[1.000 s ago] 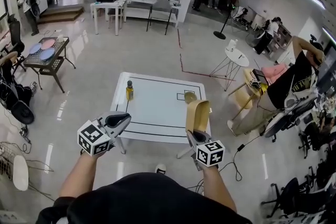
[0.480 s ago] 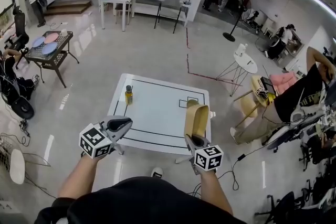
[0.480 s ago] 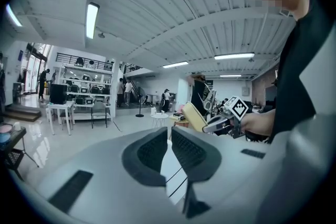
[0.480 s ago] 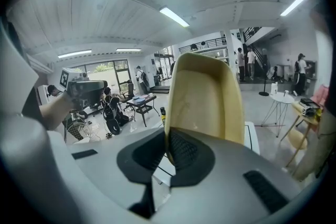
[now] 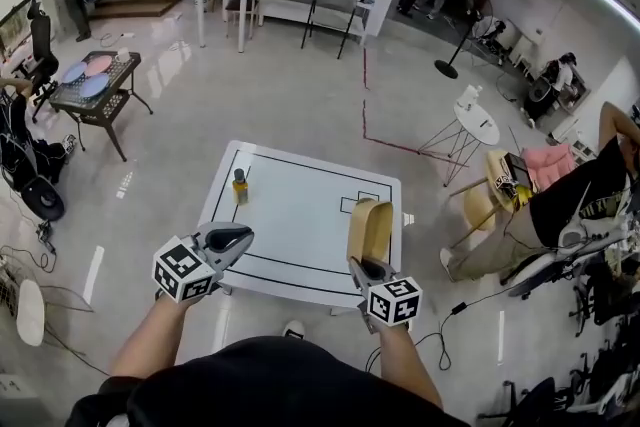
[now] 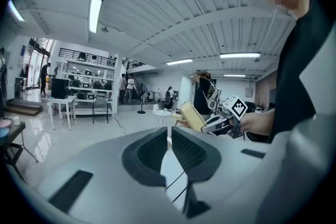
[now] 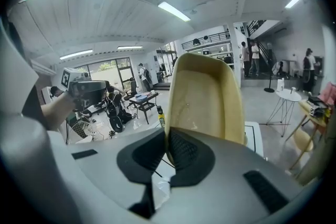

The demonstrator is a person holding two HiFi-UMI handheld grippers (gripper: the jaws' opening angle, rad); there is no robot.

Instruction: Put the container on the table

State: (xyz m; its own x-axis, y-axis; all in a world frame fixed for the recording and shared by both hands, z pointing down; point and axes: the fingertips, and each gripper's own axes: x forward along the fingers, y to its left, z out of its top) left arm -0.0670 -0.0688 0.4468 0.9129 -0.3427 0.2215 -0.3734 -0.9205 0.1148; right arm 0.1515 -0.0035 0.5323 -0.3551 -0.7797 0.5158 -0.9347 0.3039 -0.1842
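Moved since earlier: the person stands nearer the table (image 5: 300, 215); both grippers, then short of its near edge, now reach over it.
Container, material: smooth matt tan tub (image 5: 370, 227), oblong with rounded corners, shallow, its hollow side towards the right gripper's camera.
Container, place: stood on end in the air over the near right part of the table, not set down.
Right gripper (image 5: 362, 265): jaws pressed tight on the tub's lower wall, ribbed black pads on either face.
Left gripper (image 5: 235, 237): jaws drawn together with only a thin slit between the ribbed pads, nothing in it; it hangs over the table's near left edge.
Gripper bodies: grey moulded shells, each with a cube (image 5: 183, 269) of black-and-white square markers.
Table: white, flat, square top with a black outline and a small black rectangle near the far right corner.
On table: small yellow bottle with a dark cap (image 5: 239, 187), upright by the far left, well apart from the tub.
Around: glossy pale floor; round white side table (image 5: 478, 123) to the right; low dark table bearing pink and blue discs (image 5: 90, 80) to the left.
Writing: none legible.
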